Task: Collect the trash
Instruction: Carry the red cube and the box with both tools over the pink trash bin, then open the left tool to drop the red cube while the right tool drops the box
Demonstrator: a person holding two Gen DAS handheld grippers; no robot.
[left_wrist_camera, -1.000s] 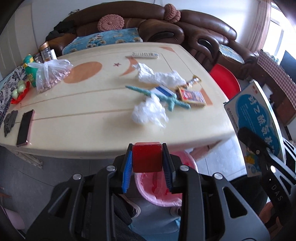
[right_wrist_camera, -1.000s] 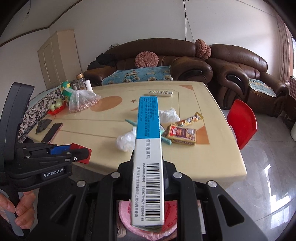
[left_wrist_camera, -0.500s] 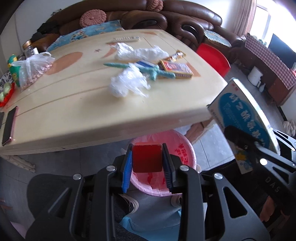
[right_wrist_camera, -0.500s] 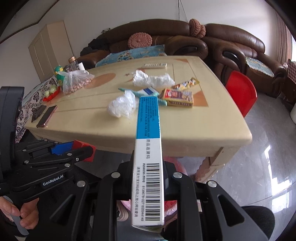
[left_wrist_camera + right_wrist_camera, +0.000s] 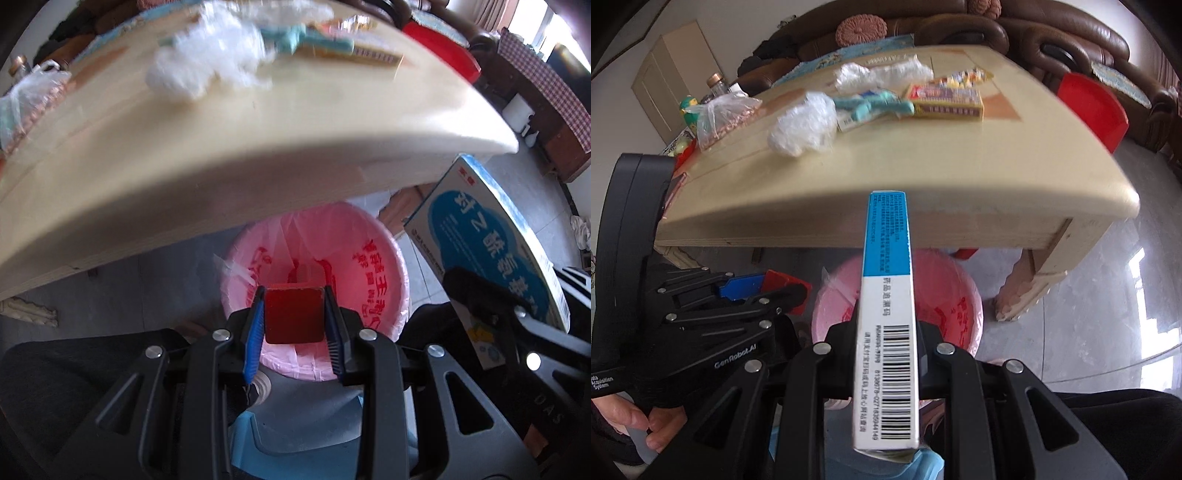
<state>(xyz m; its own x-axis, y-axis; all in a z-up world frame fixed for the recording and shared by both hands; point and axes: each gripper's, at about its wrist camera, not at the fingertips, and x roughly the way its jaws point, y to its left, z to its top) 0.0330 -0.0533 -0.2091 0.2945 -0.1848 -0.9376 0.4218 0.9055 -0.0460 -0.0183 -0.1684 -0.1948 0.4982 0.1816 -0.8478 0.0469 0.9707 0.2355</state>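
Step in hand: disposal. The left gripper point(image 5: 294, 325) pinches a small red square packet point(image 5: 293, 320) above the pink-lined round waste bin point(image 5: 369, 258). The right gripper point(image 5: 886, 354) clamps a flat blue-and-white cardboard box point(image 5: 886, 314) over the same bin. Next, spread the fingers. Behind the bin, the cream wooden bench point(image 5: 923, 177) carries more wrappers; brown leather sofas point(image 5: 1052, 33) stand beyond.

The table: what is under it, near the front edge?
Under the table stands a pink-lined bin, partly tucked below the edge. Its liner looks mostly empty, but the left gripper and its red item hide part of the bottom.
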